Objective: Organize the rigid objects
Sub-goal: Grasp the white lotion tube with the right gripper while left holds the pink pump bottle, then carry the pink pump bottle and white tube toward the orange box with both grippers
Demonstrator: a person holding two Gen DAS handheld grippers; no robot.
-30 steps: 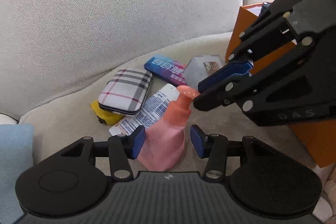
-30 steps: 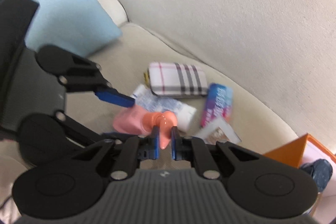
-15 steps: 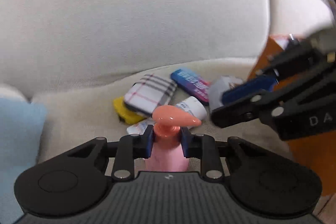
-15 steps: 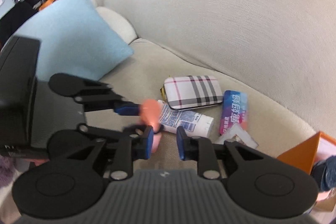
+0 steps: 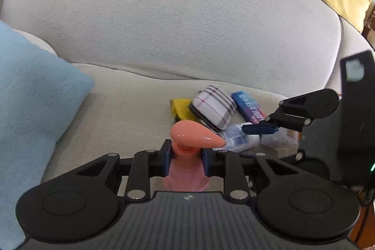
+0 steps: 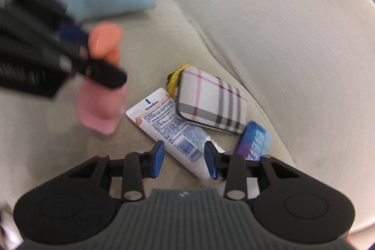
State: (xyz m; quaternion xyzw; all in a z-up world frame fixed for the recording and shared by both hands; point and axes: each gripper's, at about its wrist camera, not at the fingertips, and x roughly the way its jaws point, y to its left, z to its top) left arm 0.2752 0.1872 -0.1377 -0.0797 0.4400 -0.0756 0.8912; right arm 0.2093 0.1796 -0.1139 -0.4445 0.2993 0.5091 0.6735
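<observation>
Right wrist view: right gripper (image 6: 184,162), fingers just opening, straddles the tube (image 6: 174,130) lying diagonally; left gripper (image 5: 185,159) clamps the pump bottle (image 5: 186,170).

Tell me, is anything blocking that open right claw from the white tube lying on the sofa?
Nothing visible: the right gripper hangs open directly over the white tube, jaws just widened. The plaid case overlaps only its far end.

In the right wrist view the left tool (image 6: 77,57) and the pink pump bottle (image 6: 100,107) it grips are smeared by motion blur. The yellow object (image 5: 181,107) lies mostly hidden under the plaid case (image 5: 214,107). The right tool's (image 5: 260,129) near finger hides part of the white tube (image 5: 236,138), and its body is cut off at the right edge.
</observation>
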